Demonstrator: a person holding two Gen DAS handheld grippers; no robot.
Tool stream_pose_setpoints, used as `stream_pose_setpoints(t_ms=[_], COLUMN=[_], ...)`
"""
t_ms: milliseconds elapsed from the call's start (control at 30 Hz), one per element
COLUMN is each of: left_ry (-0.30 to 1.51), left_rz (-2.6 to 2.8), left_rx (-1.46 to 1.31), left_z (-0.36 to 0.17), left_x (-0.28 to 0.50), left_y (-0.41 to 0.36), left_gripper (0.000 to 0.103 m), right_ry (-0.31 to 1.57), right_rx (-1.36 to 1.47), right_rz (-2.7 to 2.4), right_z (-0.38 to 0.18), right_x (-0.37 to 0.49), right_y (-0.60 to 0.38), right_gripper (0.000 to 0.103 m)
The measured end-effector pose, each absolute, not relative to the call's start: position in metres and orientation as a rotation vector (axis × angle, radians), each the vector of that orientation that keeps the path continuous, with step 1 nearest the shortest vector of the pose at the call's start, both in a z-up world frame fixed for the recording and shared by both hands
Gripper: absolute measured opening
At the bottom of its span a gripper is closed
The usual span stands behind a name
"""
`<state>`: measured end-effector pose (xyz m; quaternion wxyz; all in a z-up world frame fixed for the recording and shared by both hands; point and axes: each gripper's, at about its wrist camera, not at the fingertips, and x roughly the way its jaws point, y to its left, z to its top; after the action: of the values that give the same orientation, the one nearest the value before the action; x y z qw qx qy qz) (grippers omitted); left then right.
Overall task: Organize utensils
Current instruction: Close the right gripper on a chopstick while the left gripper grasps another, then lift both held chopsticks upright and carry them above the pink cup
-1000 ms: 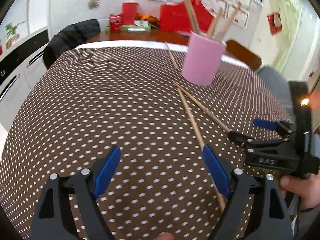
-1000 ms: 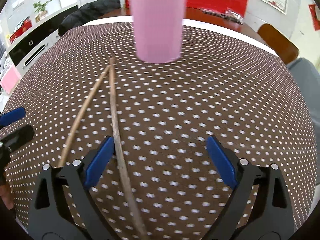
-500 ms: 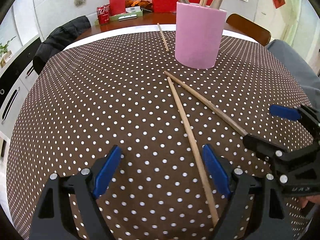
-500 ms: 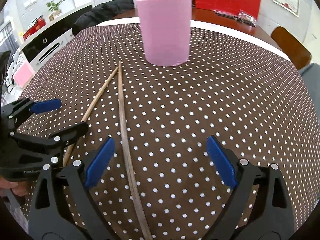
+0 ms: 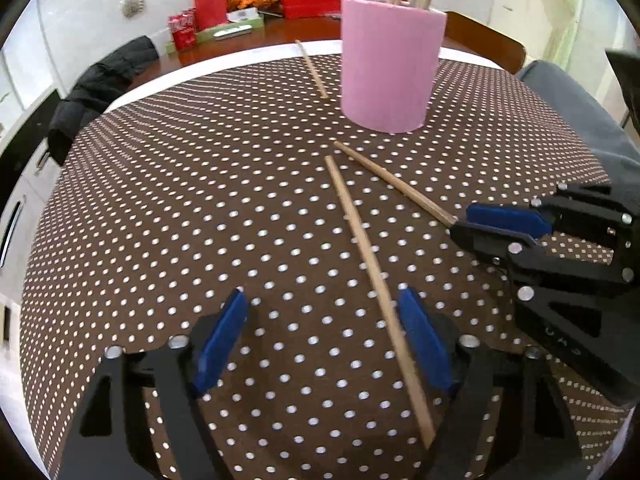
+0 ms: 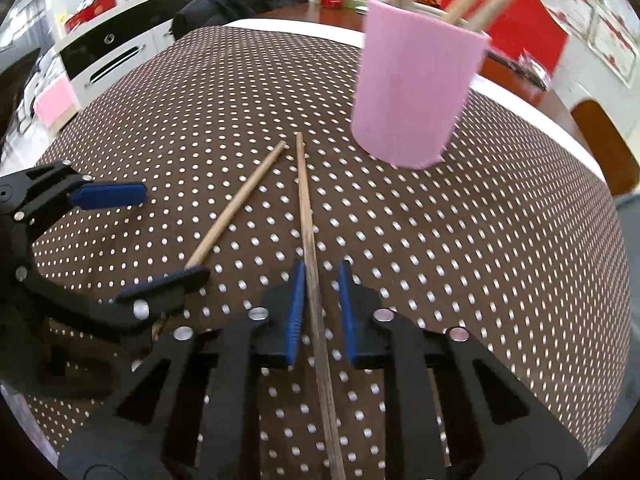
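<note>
Right gripper (image 6: 319,308), jaws just closing, brackets the darker chopstick (image 6: 306,216) with a slight gap still visible at one pad, left gripper (image 5: 324,336) stands released astride the paler chopstick (image 5: 362,240), both sticks flat on the dotted tablecloth (image 5: 180,200) near the pink cup (image 5: 390,64) holding more chopsticks.

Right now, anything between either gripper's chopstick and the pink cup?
Nothing visible. Bare tablecloth lies between both chopsticks and the pink cup. The right gripper has just been closing around the darker chopstick; the lighter chopstick lies between the left gripper's open jaws.
</note>
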<state>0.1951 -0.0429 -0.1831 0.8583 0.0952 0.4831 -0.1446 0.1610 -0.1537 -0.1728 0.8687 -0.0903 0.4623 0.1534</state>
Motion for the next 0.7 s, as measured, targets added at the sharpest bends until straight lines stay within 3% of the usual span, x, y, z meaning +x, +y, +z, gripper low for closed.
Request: stream_pose_setpoints(t_ms=[167,200,233,267,333,700], left_ry=[1.025,1.021,1.02,1.022,1.017,0.848], left_rz=[-0.343,-0.36,-0.368,-0.371,-0.378,-0.344], left_rx=[0.228,0.239,0.249,0.258,0.251,0.033], left_z=[-0.179,-0.178,-0.178,-0.178,-0.177,-0.149], left_x=[0.205,0.205,0.204,0.202,0.196,0.159], left_y=[-0.056,-0.06,-0.062,-0.064,-0.063,-0.018], left_gripper=[0.05,0.035,0.012,0.008,0.005,0.005], right_ry=[0.969,0.968,0.966,0.967,0.973,0.811], right_rx=[-0.164,-0.17,-0.176,-0.171,-0.161,0.144], right_rz=[0.312,0.31,0.31,0.307,0.297,0.392], right_z=[-0.173,-0.172,-0.172,-0.172,-0.171,-0.148], right_x=[0.16,0.16,0.161,0.162,0.164,0.122], right_y=[-0.163,-0.164,-0.164,-0.164,-0.165,-0.209], right_gripper=[0.017,0.017,0.016,0.016,0.006,0.006])
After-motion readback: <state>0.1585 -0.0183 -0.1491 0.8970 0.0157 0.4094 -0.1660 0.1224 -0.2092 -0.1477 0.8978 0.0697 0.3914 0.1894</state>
